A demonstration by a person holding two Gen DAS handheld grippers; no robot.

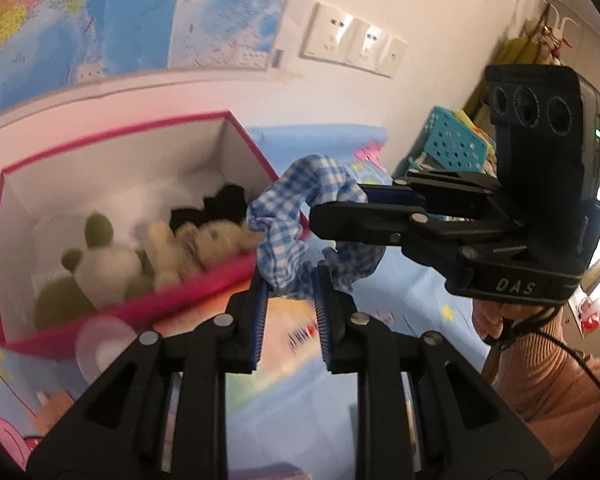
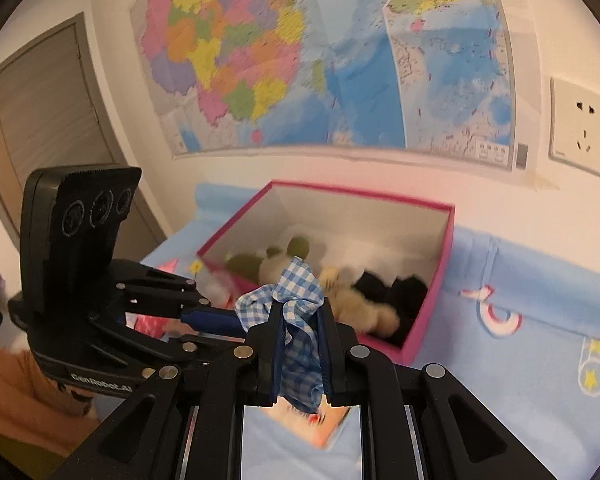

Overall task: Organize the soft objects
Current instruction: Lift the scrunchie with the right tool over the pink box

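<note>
1. Two grippers are seen, both clamped on one blue-and-white checked scrunchie (image 1: 300, 220), which is held up in the air between them, above the blue cartoon-print bedsheet (image 1: 400, 340).
2. Left gripper (image 1: 292, 280): jaws are drawn narrow, and a lower fold of the scrunchie is pinched at the very tips of the blue ribbed pads (image 1: 260, 304); most of the cloth loop is bunched above and beyond the tips.
3. Right gripper (image 2: 300, 312): jaws are drawn narrow, and a thick wad of the scrunchie (image 2: 296, 320) is gripped deep between the pads, with cloth sticking out above the tips and hanging out below them.
4. In the left wrist view the right gripper (image 1: 340, 200) is seen entering from the right, with its fingertips buried in the upper right part of the loop.
5. In the right wrist view the left gripper (image 2: 236, 320) is seen coming in from the left, with its tips met by the left edge of the cloth.
6. Pink-rimmed open box (image 1: 236, 276) is placed just beyond the scrunchie, on the sheet against the wall; the scrunchie is outside it, near its front rim.
7. Inside the box a green-and-white plush (image 1: 96, 264), a tan plush (image 1: 204, 244) and a black soft item (image 1: 220, 204) are seen.
8. Map poster (image 2: 340, 60) and wall sockets (image 1: 352, 40) are seen on the wall behind.
</note>
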